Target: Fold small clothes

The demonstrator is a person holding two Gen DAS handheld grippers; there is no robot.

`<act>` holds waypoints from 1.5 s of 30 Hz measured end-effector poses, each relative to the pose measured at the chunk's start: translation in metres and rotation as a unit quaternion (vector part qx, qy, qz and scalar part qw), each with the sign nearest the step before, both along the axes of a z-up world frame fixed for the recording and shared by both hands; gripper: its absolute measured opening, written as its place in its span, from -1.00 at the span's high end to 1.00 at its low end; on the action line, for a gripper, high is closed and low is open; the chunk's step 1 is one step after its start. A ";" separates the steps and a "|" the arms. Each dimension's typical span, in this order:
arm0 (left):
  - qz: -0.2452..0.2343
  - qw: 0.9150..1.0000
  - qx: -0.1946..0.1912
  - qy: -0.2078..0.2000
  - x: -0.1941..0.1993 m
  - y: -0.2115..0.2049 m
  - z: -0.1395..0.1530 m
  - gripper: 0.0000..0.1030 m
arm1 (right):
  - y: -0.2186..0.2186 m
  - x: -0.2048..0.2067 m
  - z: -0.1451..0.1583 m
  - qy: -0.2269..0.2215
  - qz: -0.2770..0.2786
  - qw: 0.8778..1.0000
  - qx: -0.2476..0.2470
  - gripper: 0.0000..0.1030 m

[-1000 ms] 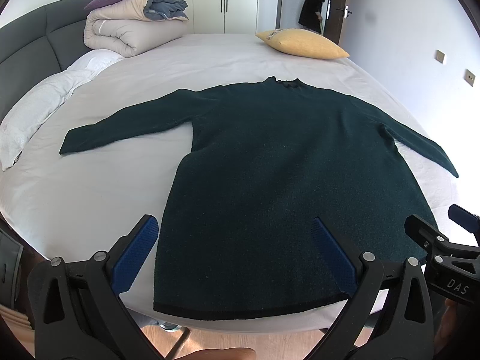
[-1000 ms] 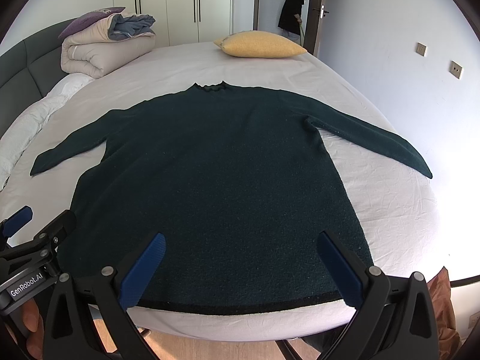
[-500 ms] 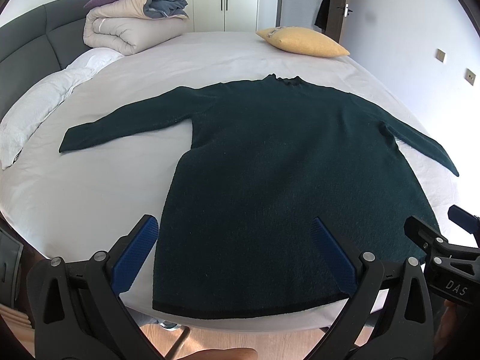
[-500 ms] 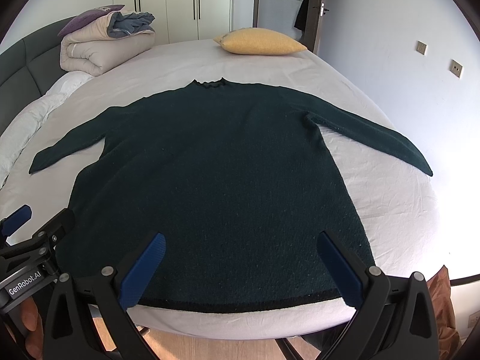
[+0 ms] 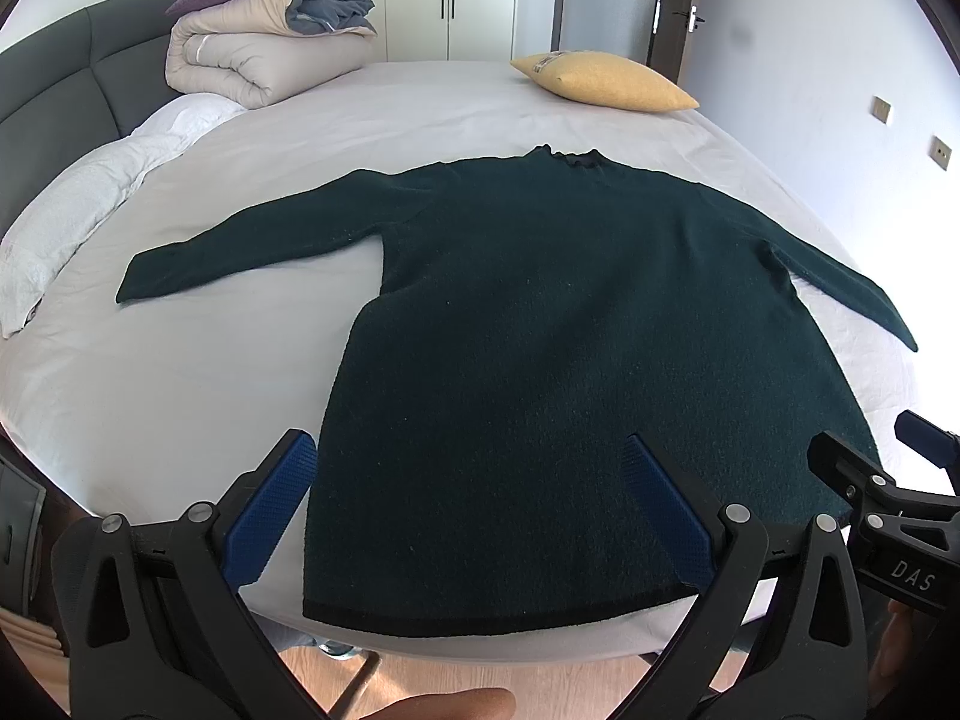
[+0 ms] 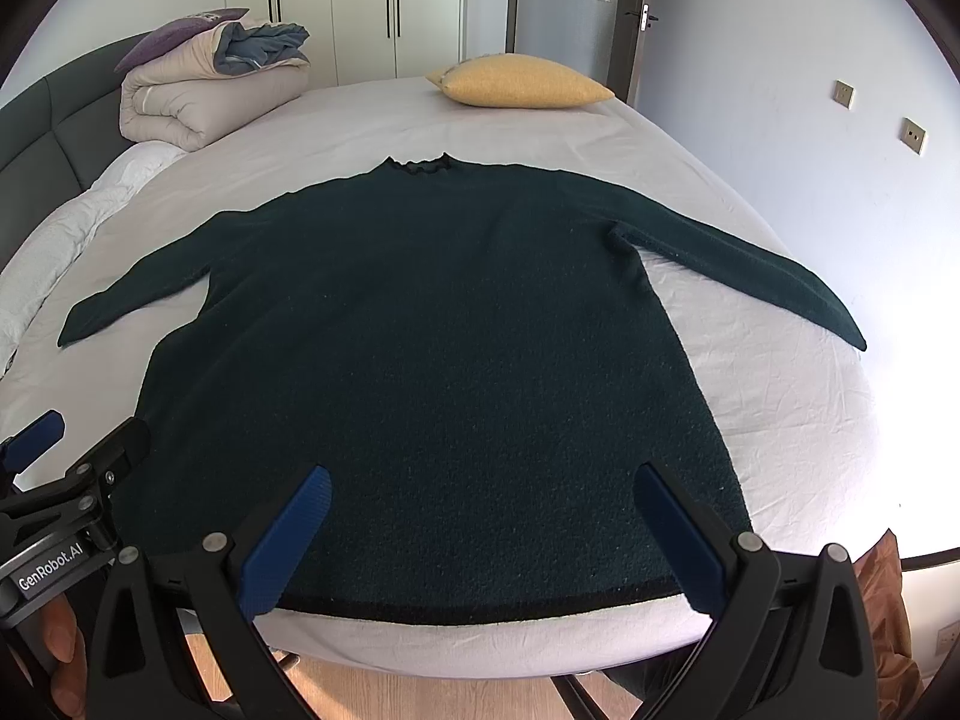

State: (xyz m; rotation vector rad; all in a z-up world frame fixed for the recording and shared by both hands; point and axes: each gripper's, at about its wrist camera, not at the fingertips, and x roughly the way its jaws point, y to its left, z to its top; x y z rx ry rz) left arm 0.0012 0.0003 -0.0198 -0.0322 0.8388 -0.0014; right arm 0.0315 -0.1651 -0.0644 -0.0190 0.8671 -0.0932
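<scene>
Little has moved since a second ago: only the figure at the door is gone. Spread flat on the bed (image 5: 420, 120) lies the sweater (image 5: 570, 330), untouched. Left gripper (image 5: 474, 510) and right gripper (image 6: 480, 534) are held wide open above the hem (image 6: 480, 606); left sleeve (image 5: 240, 246) is best pinched first, at the cuff.

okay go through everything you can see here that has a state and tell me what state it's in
Sweater: spread flat, sleeves out, unfolded.
Left gripper: open, empty.
Right gripper: open, empty.
Duvet: folded, at the headboard.
Yellow pillow: lying on the bed's far edge.
Wardrobe doors: shut.
</scene>
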 end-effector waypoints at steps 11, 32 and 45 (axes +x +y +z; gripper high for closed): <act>-0.007 1.000 -0.008 0.020 0.010 0.001 -0.015 -1.00 | -0.006 0.004 -0.009 0.010 -0.007 1.000 0.010 -1.00; 0.016 0.980 -0.192 0.049 0.124 0.039 -0.046 -1.00 | -0.383 0.055 -0.030 -0.091 -0.328 0.881 0.329 -1.00; -0.022 0.983 -0.145 0.108 0.190 -0.004 -0.071 -1.00 | -0.455 0.096 -0.045 -0.088 -0.370 0.834 0.400 -1.00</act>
